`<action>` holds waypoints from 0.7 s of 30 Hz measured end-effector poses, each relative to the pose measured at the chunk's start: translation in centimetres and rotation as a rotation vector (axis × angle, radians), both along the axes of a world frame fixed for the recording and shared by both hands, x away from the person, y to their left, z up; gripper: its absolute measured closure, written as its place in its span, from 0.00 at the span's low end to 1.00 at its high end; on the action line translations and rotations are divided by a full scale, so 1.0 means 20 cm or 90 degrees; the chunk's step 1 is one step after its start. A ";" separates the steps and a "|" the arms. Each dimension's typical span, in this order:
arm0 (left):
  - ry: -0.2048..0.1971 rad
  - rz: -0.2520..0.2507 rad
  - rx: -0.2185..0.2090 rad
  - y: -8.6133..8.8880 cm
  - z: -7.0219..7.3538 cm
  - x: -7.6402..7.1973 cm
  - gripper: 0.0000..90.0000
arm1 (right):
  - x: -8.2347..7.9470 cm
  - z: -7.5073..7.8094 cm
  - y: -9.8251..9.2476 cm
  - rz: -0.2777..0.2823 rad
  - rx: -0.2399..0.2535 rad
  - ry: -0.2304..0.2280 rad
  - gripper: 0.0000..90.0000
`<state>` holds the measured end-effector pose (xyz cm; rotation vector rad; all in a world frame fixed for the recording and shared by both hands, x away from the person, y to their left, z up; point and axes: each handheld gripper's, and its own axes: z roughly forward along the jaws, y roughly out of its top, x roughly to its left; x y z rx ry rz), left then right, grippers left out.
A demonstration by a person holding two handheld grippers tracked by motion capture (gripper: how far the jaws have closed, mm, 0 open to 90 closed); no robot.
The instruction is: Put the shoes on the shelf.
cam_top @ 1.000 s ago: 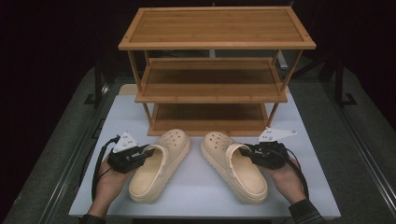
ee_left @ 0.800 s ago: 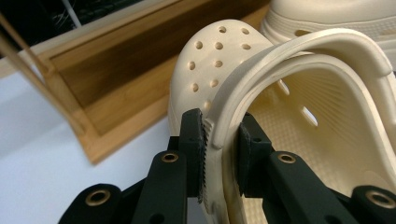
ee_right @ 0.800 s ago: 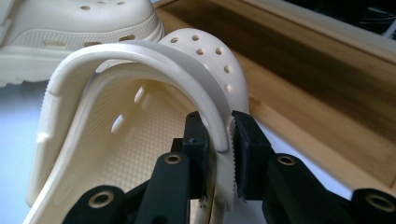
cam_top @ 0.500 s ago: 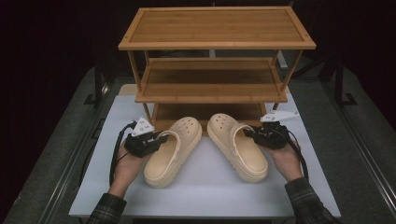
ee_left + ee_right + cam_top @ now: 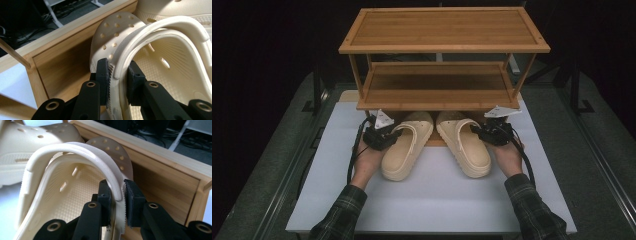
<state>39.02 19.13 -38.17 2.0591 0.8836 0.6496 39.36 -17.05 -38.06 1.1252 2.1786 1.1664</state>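
Gripped by the sidewalls: left clog [image 5: 404, 146] in left claw [image 5: 384, 136], right clog [image 5: 464, 142] in right claw [image 5: 484, 133]. Toes already tucked under the rack [image 5: 439, 95] onto its bottom shelf; heels out over the bench [image 5: 432, 200]. Left: pushing fully in, releasing.

Both clogs slid toward 12 o'clock: left clog [image 5: 404, 147], right clog [image 5: 464, 142]; toes now under wooden rack [image 5: 439, 92].

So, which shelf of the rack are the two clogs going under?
The lowest shelf: both clogs have their toes tucked beneath it.
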 end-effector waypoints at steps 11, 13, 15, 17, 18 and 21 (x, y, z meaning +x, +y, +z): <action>-0.013 0.041 0.000 -0.09 -0.07 0.08 0.83 | 0.07 -0.07 0.04 -0.046 -0.003 -0.007 0.84; -0.017 0.044 0.009 -0.10 -0.07 0.08 0.83 | 0.07 -0.08 0.05 -0.050 -0.006 -0.011 0.84; -0.017 0.044 0.002 -0.12 -0.07 0.09 0.83 | 0.08 -0.08 0.05 -0.051 -0.008 -0.016 0.84; -0.020 0.044 -0.001 -0.13 -0.08 0.09 0.83 | 0.08 -0.08 0.06 -0.053 -0.007 -0.017 0.84; -0.021 0.043 0.005 -0.13 -0.08 0.09 0.82 | 0.08 -0.08 0.06 -0.053 -0.008 -0.019 0.84; -0.020 0.045 -0.002 -0.14 -0.08 0.09 0.80 | 0.08 -0.07 0.08 -0.049 -0.011 -0.009 0.82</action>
